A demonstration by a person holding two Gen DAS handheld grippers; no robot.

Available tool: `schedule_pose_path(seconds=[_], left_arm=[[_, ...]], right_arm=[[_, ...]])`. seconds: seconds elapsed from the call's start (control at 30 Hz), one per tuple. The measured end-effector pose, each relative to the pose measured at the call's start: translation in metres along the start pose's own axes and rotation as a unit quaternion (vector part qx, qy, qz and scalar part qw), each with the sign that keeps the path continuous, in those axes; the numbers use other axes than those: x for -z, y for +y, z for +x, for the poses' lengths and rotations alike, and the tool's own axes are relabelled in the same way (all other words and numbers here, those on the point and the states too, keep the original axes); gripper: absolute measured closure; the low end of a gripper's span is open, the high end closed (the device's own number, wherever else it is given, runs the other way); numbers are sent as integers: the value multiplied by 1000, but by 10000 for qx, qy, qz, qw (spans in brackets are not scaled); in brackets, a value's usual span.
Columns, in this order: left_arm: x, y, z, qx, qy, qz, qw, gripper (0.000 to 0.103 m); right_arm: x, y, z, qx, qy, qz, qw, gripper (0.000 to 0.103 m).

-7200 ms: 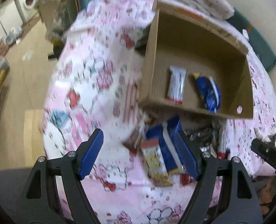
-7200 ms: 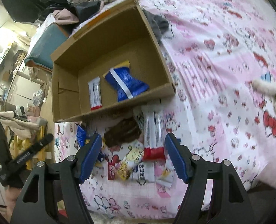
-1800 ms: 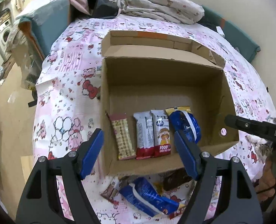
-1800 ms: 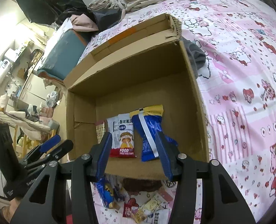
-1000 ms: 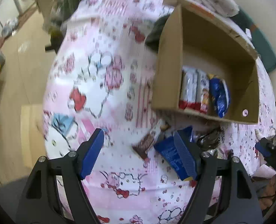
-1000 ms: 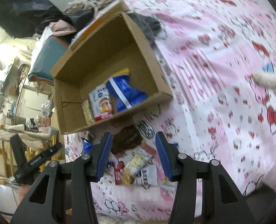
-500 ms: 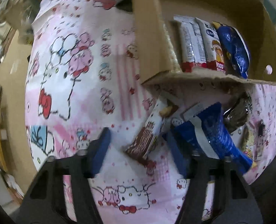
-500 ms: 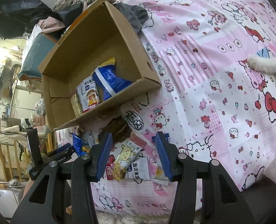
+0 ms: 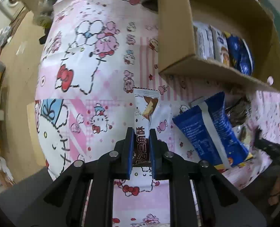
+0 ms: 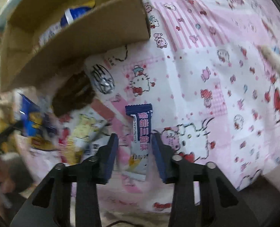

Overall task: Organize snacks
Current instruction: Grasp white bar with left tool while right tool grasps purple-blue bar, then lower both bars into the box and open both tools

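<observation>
The left tongs point(image 9: 141, 147) are pinched on the near end of a white-and-brown wafer bar point(image 9: 144, 111), whose length runs straight ahead from the blue pads point(image 9: 130, 151) across the pink cartoon-print bedsheet point(image 9: 79, 71); the wrapper shows a brown triangle near its far end and large characters on a brown band between the pads. Just to the right of these tongs lies a long blue snack packet point(image 9: 210, 130) with a white stripe, angled away to the left, and beyond it a dark crinkled wrapper point(image 9: 238, 111) beside the front wall of a cardboard box point(image 9: 177, 28). Inside the box, ahead and to the right, stand 2 white packets point(image 9: 211, 41) and a blue bag point(image 9: 240, 54) side by side. The right tongs point(image 10: 135, 153) are spread, with a blue-and-white bar point(image 10: 140, 138) lying lengthwise between the 2 pads, apart from both; its far end is dark blue with a crimped edge, its near end white with a yellow patch. To the left of these tongs sits a blurred heap of packets, among them a yellow-printed one point(image 10: 85, 132) and a brown wrapper point(image 10: 73, 94) touching the box wall point(image 10: 73, 47). The sheet to the right carries only its print.
</observation>
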State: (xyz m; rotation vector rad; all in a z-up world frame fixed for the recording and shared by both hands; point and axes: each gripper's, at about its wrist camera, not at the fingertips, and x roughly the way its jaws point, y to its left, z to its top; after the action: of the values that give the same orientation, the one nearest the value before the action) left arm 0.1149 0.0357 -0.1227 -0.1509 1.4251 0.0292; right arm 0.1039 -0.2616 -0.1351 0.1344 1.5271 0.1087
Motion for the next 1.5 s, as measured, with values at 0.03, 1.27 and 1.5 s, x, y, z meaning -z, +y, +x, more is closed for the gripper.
schedule_pose_path(seconds=[0.03,1.27,1.5], left_arm=[[-1,2,-2,44,-13,-86,10000,91],[-2,-11,-130,580,-2425,-220,9682,91],[-26,-50,-135,727,-2500,115,9654,91]], right_arm=[[0,2,0,37,-2,-43,10000,80],[-24,-28,-156,-2539,-2576,550,9307,86],[-51,-28,-157,-2599,-2683,663,9252,86]])
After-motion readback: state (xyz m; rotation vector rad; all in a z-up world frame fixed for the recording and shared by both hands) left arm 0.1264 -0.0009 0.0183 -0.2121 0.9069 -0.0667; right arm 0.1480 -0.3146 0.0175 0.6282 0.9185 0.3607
